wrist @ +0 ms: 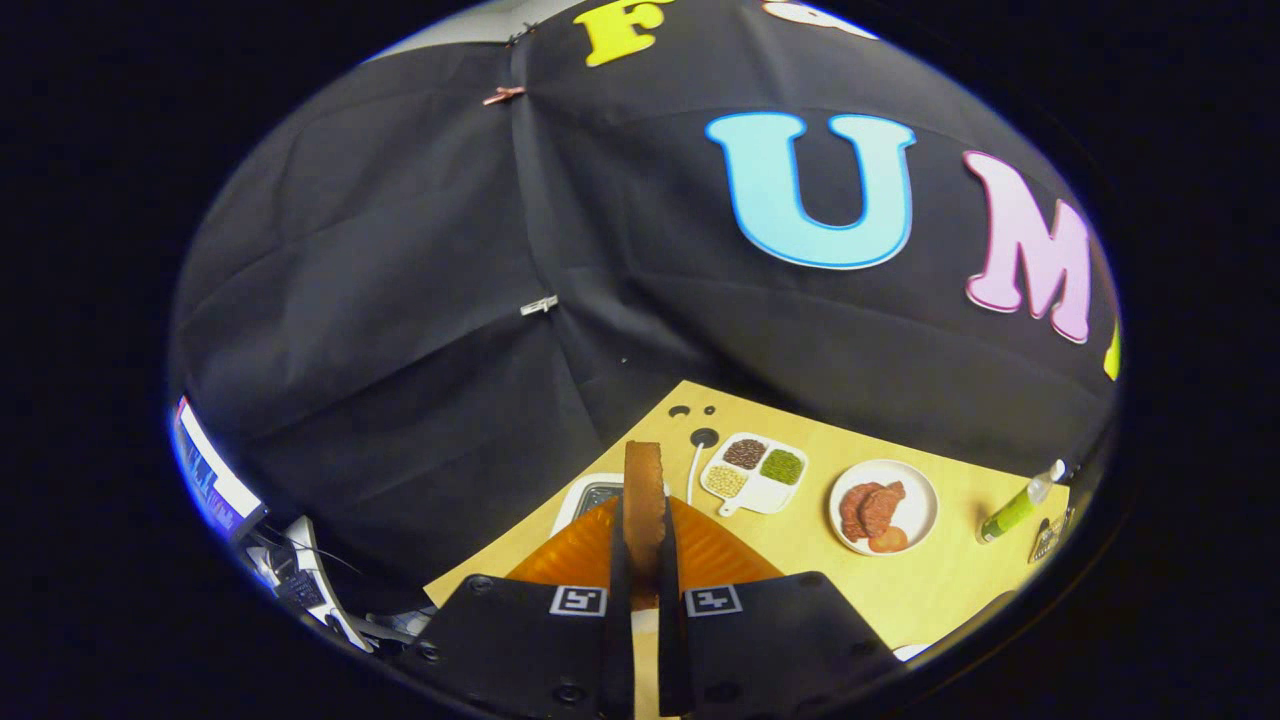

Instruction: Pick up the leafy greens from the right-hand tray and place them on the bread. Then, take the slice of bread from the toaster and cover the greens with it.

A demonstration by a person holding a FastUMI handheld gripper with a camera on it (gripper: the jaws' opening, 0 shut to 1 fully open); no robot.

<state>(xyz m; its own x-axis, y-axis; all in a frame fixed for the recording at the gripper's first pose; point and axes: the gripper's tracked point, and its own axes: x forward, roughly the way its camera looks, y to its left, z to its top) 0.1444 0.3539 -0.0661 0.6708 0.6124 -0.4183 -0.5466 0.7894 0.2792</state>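
A brown slice of bread (645,468) stands on edge between my two black fingers (619,560), and its top rises above their tips. My gripper (644,515) is shut on this slice and holds it high over the yellow table (940,590). Just beyond the fingers and partly behind the bread is the white toaster (590,497), whose grey slot shows. An orange ribbed surface (575,555) spreads out on both sides of the fingers, low behind them.
Past the bread to the right lies a white divided tray (756,472) with brown, green and pale grains. Further right are a white plate (885,507) with pieces of meat and a green bottle (1015,510) lying near the table's far edge. A screen (210,480) stands off the table at the left.
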